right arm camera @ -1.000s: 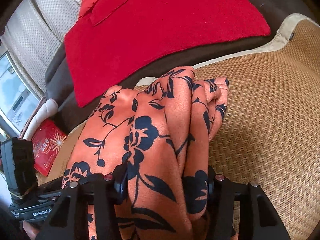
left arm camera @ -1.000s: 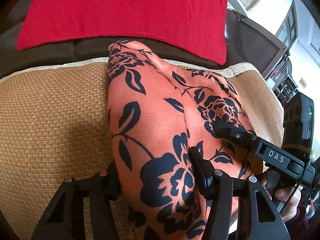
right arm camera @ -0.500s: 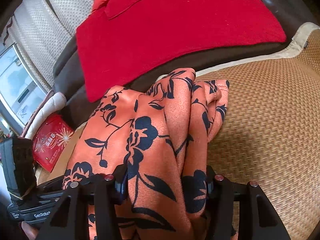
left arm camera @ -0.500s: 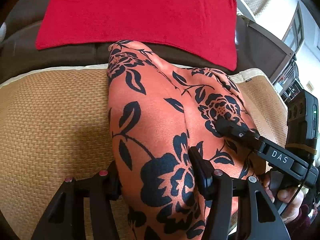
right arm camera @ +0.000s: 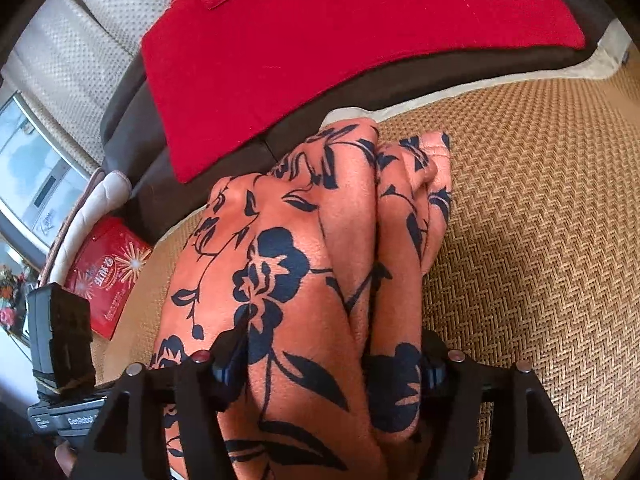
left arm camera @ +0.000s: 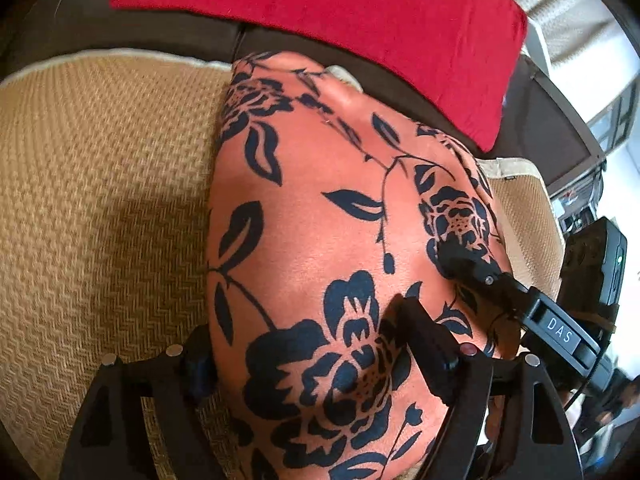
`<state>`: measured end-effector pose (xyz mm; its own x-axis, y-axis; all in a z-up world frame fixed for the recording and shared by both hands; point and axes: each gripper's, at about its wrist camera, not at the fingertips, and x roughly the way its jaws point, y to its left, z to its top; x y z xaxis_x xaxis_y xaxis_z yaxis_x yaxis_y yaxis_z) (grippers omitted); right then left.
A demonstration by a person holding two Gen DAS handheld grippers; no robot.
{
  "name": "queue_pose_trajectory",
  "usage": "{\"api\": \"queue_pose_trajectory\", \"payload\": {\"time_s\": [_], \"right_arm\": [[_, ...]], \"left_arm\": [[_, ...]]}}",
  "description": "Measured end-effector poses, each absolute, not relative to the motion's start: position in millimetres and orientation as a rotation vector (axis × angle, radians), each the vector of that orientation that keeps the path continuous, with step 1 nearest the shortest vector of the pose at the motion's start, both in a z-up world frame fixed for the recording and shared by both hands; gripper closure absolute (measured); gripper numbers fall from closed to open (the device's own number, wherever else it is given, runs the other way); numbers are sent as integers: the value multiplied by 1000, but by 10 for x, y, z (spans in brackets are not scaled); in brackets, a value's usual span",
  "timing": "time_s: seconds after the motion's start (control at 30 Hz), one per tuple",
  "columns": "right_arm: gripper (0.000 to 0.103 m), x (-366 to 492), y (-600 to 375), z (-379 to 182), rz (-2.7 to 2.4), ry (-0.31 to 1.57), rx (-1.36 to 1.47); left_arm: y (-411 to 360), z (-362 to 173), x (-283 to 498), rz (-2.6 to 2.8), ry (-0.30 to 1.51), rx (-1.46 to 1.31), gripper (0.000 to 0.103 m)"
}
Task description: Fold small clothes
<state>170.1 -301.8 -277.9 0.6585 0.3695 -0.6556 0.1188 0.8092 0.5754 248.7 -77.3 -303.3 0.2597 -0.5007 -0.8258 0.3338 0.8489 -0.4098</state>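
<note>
The orange floral garment (left arm camera: 328, 240) lies bunched and folded on the woven straw mat (left arm camera: 100, 200), its far end reaching the mat's pale cloth border (left arm camera: 120, 54) and lapping toward the dark brown cushion (left arm camera: 52, 28) beyond. In the right wrist view the cloth (right arm camera: 288, 264) falls in two thick rolls with a deep crease between them, the right-hand roll ending in a rounded tip at about one o'clock.

The left gripper (left arm camera: 316, 364) straddles the near end of the garment; its jaws are opening, with the cloth still filling the gap between them, and whether the pads still press on it I cannot tell. The right gripper (right arm camera: 332, 360) straddles the same bundle from the other side, its jaws also opening around both rolls, the cloth bulging between the fingers (right arm camera: 430, 364).

In the left wrist view the right gripper (left arm camera: 472, 268) comes in from four o'clock with one finger lying on the cloth.

From the left camera, bare mat spreads wide from seven to ten o'clock. From the right camera, open mat (right arm camera: 540, 240) runs from two to five o'clock. At twelve o'clock a red cloth (right arm camera: 320, 40) lies on the dark cushion. A red box (right arm camera: 106, 276) sits off the mat at nine o'clock.
</note>
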Motion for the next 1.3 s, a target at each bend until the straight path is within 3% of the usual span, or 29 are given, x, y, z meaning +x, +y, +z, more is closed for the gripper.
{"api": "queue_pose_trajectory", "payload": {"time_s": [0.13,0.27,0.87,1.3], "right_arm": [[42,1710,-2903,-2701,142,827,569],[47,1646,-2850,-2520,136,756,527],[49,1466,-2627,-2146,180,632,508],[49,1731,-2347,-2402,198,774,472]], "left_arm": [[-854,-2894,2433,-567,1099,-111,50],[-928,-2770,2347,-566,1047,-95,56],[-653,-2144,1689,-473,869,-9,58],[-487,-2499,1762,-368,994,36,57]]}}
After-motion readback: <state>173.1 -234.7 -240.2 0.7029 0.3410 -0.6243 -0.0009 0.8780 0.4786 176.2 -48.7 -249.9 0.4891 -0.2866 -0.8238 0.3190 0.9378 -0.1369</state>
